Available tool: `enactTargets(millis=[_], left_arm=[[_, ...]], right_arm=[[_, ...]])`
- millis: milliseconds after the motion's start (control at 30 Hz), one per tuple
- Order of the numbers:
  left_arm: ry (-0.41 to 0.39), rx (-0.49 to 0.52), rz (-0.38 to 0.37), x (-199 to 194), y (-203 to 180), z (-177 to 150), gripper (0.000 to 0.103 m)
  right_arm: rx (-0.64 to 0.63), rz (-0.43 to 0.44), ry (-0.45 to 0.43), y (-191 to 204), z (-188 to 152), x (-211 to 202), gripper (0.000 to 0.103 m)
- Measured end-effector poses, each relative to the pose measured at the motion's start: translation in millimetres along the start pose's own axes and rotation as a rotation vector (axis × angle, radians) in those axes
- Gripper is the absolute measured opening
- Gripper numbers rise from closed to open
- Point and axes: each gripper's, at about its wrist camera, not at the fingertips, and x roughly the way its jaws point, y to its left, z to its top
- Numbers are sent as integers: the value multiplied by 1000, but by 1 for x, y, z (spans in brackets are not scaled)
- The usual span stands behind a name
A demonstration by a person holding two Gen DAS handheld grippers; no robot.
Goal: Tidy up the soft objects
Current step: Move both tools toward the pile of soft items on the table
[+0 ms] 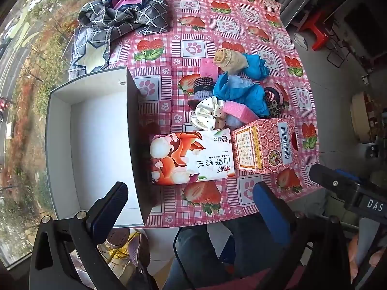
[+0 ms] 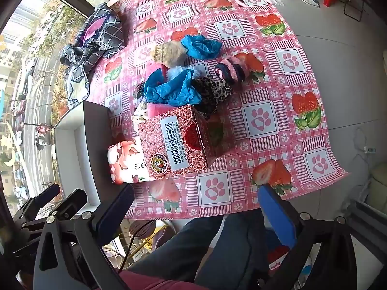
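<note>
A pile of soft items lies mid-table: blue cloths [image 1: 238, 90] [image 2: 171, 89], a white dotted scrunchie [image 1: 208, 113], pink sponges [image 1: 238, 112], a rolled beige sock [image 1: 231, 59] [image 2: 170, 53], a leopard scrunchie [image 2: 214, 91] and a pink-black scrunchie [image 2: 231, 71]. A soft tissue pack [image 1: 191, 157] [image 2: 125, 162] lies beside a pink carton [image 1: 264, 145] [image 2: 179, 140]. An open white-lined box [image 1: 96, 145] [image 2: 72, 149] stands at the left. My left gripper [image 1: 191, 207] is open and empty at the table's near edge. My right gripper [image 2: 196, 207] is open and empty too.
Checked dark fabric [image 1: 123, 17] [image 2: 96, 38] is heaped at the table's far left by the window. The strawberry tablecloth [image 1: 217, 36] [image 2: 278, 91] overhangs the near edge. A red stool [image 1: 316, 31] stands on the floor at the right. The person's legs are below the table edge.
</note>
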Motion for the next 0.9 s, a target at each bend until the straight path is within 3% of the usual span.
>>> enactTargets(millis=[367,533,733,900], left_arm=[[-59,12,-10,-5,9,2,103],[-56,-9,-20,0,16,1,103],[8,-16,3,16,18,8,103],[61,-35,-21,33,15,19,103]], right_arm=[[61,8,-34,-6,-4,-8,103],[79,-32,-25,-5,-10,-7,103],[122,-49,-3,-22,-7,-4,103],[175,-55,34,-47,0,6,103]])
